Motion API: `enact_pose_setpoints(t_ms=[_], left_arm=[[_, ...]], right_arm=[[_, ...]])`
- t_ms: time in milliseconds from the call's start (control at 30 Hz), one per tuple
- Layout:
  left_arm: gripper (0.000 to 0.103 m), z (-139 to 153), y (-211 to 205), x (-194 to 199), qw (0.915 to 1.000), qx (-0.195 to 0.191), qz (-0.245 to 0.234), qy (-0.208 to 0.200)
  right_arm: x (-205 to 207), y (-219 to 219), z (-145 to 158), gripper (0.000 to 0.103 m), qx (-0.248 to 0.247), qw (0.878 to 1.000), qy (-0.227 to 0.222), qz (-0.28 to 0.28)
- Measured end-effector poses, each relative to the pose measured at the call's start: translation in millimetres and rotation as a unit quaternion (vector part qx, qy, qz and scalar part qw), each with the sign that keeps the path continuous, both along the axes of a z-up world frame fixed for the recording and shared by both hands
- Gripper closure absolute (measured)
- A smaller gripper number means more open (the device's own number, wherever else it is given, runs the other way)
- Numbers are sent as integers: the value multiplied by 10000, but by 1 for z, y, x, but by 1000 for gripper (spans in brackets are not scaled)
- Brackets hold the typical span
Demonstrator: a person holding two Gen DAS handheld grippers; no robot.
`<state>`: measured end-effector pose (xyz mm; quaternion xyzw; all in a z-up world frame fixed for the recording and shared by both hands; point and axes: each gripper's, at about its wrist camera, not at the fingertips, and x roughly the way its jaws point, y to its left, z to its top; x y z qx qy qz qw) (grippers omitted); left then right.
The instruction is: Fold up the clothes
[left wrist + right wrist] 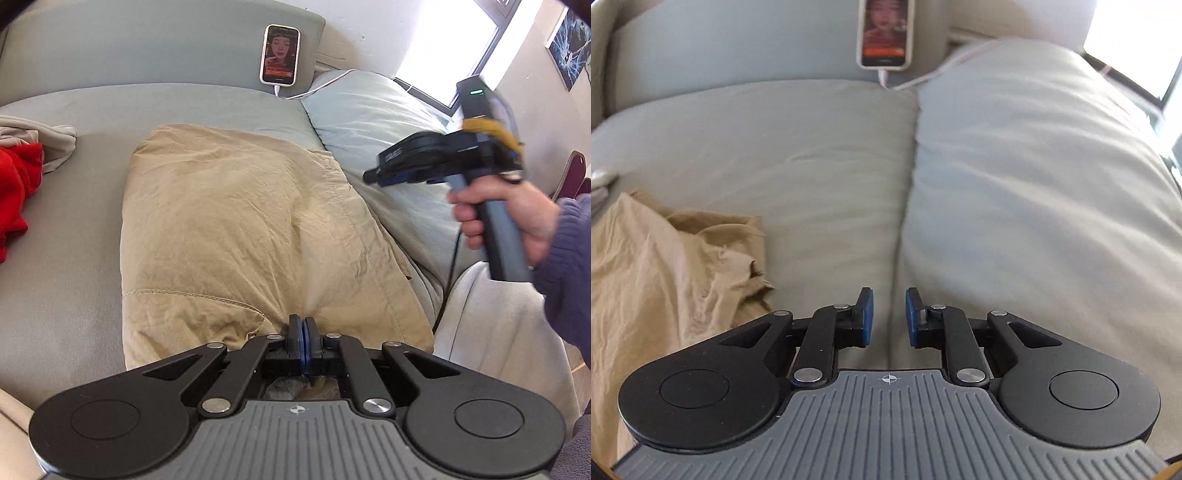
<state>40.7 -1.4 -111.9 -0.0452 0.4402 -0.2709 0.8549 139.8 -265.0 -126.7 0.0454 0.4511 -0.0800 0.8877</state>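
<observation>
Left wrist view, left to right. A red garment (pixel 14 192) lies bunched at the far left edge of the grey bed sheet (pixel 66 266), with a beige cloth (pixel 51 142) just behind it. Centre: the tan garment (pixel 236 229) lies spread and wrinkled on the sheet. Its long axis runs from the near edge away toward the headboard, far end tilted slightly left. A stitched seam crosses its near left part; a second seam runs down its right side. The left gripper (pixel 303 326) has its blue pads pressed together on the near edge of the tan garment, cloth pinched between them. Behind, a phone (pixel 279 54) leans upright against the headboard, screen lit, white cable (pixel 325 86) plugged in below. Right of the garment: a pale blue pillow (pixel 373 118). Far right: the right gripper (pixel 373 175), held in a hand (pixel 513 218) above the pillow, well apart from the garment.

Right wrist view. The right gripper's fingers stand apart, nothing between them; the tan garment lies at lower left.
</observation>
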Motion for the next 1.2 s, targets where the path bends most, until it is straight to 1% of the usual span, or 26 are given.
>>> enact_pose_setpoints(t_ms=[100,167,233,333,400,433,467,500,533,567,600,667,700,733,767,800,833,867,933,967,1000,1067,1100,1133,1167,1200], left_arm=[[96,0,-3,3,10000,70,7,-8],[96,1,-6,1,9999,157,9,-35],[96,6,-8,-7,9995,290,-3,-104],[96,8,-12,-12,9988,441,-28,-187],[96,8,-12,-13,9988,449,-20,-192],[96,8,-11,-14,9988,444,-15,-191],[96,8,-11,-14,9988,441,-12,-193],[96,8,-11,-14,9989,437,-10,-194],[96,8,-10,-14,9989,425,-11,-191],[96,8,-10,-15,9990,405,-28,-179],[96,8,-10,-15,9991,380,-65,-165],[96,8,-10,-19,9991,353,-189,-156],[96,8,-10,-21,9989,352,-263,-158],[96,8,-11,-23,9987,356,-331,-169],[97,9,-12,-26,9983,363,-424,-178],[97,9,-14,-29,9976,367,-571,-163],[97,10,-16,-32,9966,370,-717,-147],[97,10,-18,-36,9952,416,-875,-135],[96,12,-20,-45,9905,661,-1195,-154],[96,16,-19,-50,9889,773,-1247,-243],[96,22,-12,-54,9897,740,-1183,-331],[93,40,9,-56,9946,404,-835,-461],[91,49,22,-54,9969,151,-553,-531],[84,56,34,-52,9980,-72,-244,-582],[73,62,45,-48,9977,-240,117,-616],[69,67,55,-43,9962,-355,466,-644]], right_arm=[[-28,9,31,82,661,9955,-487,471],[-38,32,41,81,989,9881,-596,1015],[-43,67,39,80,1180,9781,-504,1637],[-47,108,20,78,847,9713,-116,2219],[-55,112,8,80,303,9752,-49,2191],[-59,105,5,86,170,9784,-83,2057],[-62,92,5,103,169,9833,-75,1810],[-65,79,7,103,154,9889,-30,1479],[-68,68,9,103,-46,9933,42,1152],[-70,59,11,93,-329,9959,126,837],[-75,50,16,93,-217,9971,137,720],[-91,35,28,93,537,9955,62,781],[-100,34,35,93,1000,9903,12,967],[-108,38,39,91,1326,9836,-20,1222],[-116,44,43,87,1596,9758,-47,1494],[-123,52,43,78,1703,9693,-18,1771],[-129,63,41,75,1728,9634,39,2051],[-133,73,37,72,1616,9598,147,2292],[-141,80,25,74,1208,9624,457,2389],[-145,82,19,76,997,9637,616,2400],[-148,78,17,75,956,9664,746,2266],[-155,62,24,72,942,9752,944,1768],[-157,52,29,70,1015,9780,890,1591],[-159,41,35,69,1134,9799,761,1454],[-161,32,41,59,1322,9806,593,1321],[-162,24,46,44,1570,9802,395,1137]])
